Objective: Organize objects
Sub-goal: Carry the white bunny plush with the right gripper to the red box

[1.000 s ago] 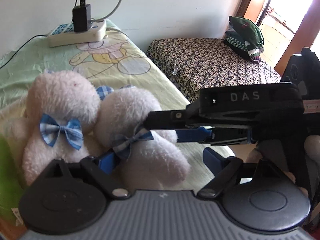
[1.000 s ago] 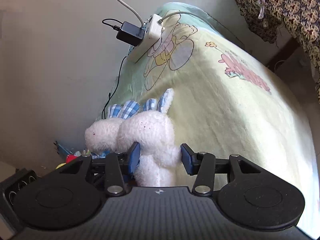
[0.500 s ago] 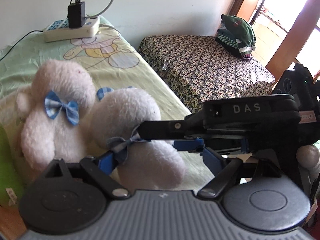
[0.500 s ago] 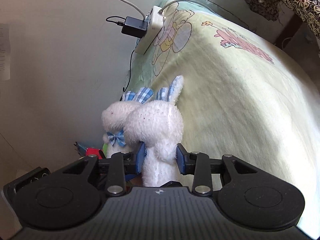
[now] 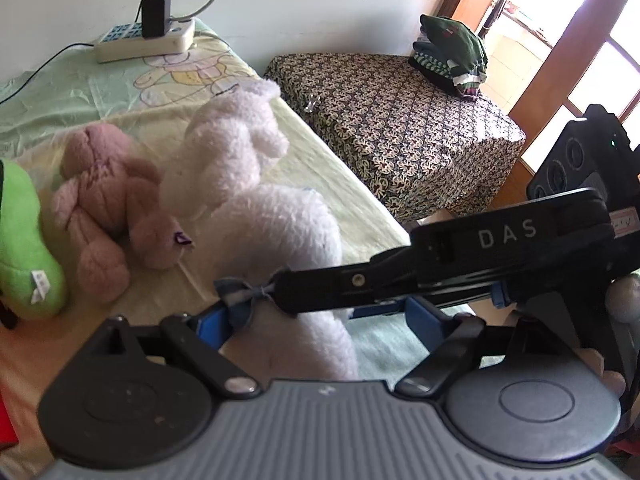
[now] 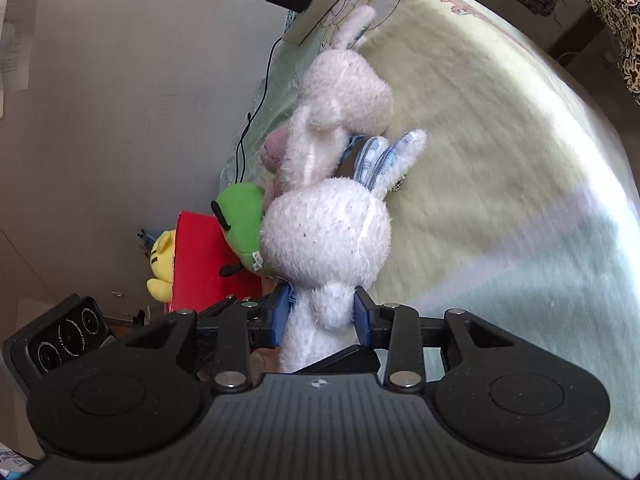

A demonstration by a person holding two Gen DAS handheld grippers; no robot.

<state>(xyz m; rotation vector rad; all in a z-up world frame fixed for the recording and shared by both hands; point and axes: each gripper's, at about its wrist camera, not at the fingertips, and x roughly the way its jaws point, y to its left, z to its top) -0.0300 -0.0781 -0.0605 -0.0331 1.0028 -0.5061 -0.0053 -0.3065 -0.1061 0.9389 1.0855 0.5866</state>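
The right gripper (image 6: 320,316) has its jaws closed on the body of a white rabbit (image 6: 326,232), just under the head, its ears pointing away over the bed (image 6: 500,140). In the left wrist view the left gripper (image 5: 316,320) has its blue pads set wide either side of the same rabbit's lower body; the left pad is near the toy's bow (image 5: 240,292), but I cannot tell if either pad presses the fur, so these jaws read as open.

Taking the rabbit as the mark: a second white toy (image 6: 344,92) lies just beyond it and seems to touch its ears. To its left lie a pink toy (image 5: 108,200) and a green toy (image 5: 24,236), with a yellow toy (image 6: 160,264) and something red (image 6: 204,260) farther left. Well beyond it, a power strip (image 5: 144,38) with a charger sits against the wall.

The step in hand looks like setting the rabbit among the other toys. To do it well, keep the right grip firm on the soft body, lower it until it rests on the bed beside the second white toy, and clear the left gripper of the bow before parting the jaws. A soft toy may flop over once freed, so lean it against its neighbour.
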